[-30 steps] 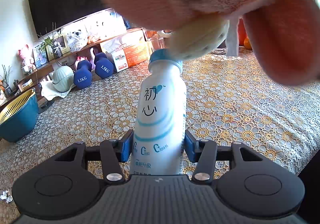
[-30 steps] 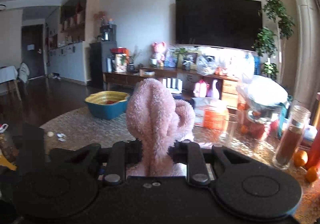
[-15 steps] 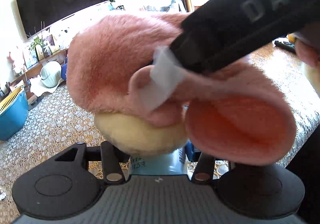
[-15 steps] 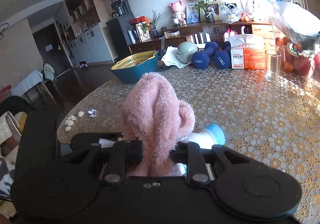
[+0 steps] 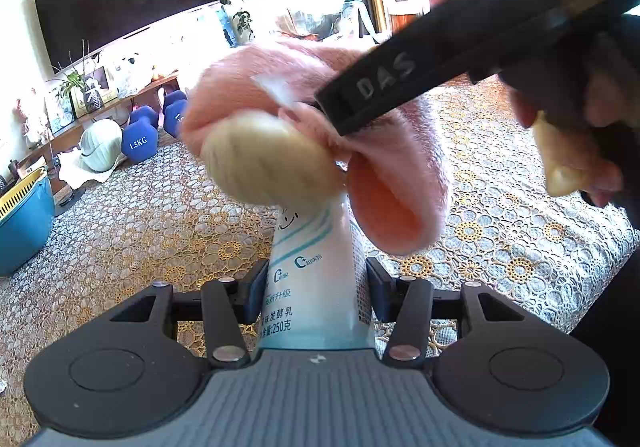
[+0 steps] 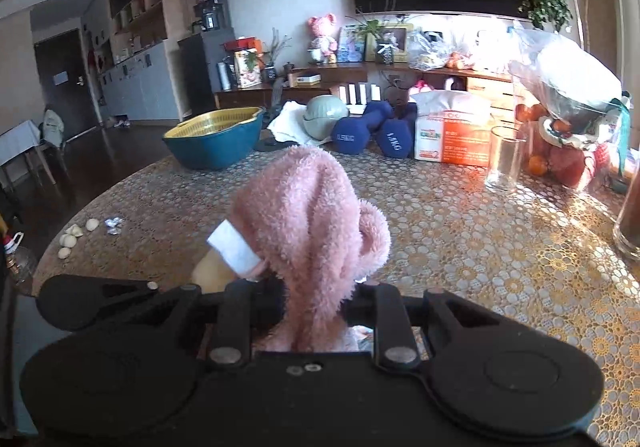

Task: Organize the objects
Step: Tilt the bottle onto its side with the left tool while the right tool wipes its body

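My left gripper (image 5: pixel 316 283) is shut on a white and blue yogurt drink bottle (image 5: pixel 316 271), held upright above the table. Its cap is hidden behind a pink plush toy (image 5: pixel 304 103) with a cream snout (image 5: pixel 264 163). My right gripper (image 6: pixel 310 297) is shut on that pink plush toy (image 6: pixel 308 215), and its black body (image 5: pixel 440 59) crosses the upper right of the left wrist view, just above the bottle. A white tag (image 6: pixel 234 249) hangs from the toy.
The lace-covered table (image 6: pixel 460 231) carries a blue and yellow basket (image 6: pixel 214 137), two blue dumbbells (image 6: pixel 372 133), an orange tissue box (image 6: pixel 452 137), an empty glass (image 6: pixel 504 157), bagged fruit (image 6: pixel 560 119) and garlic cloves (image 6: pixel 74 235) near the left edge.
The plush toy has lifted and shifted slightly, so the bottle's body shows again below it. The right wrist view has tilted up towards the TV wall.
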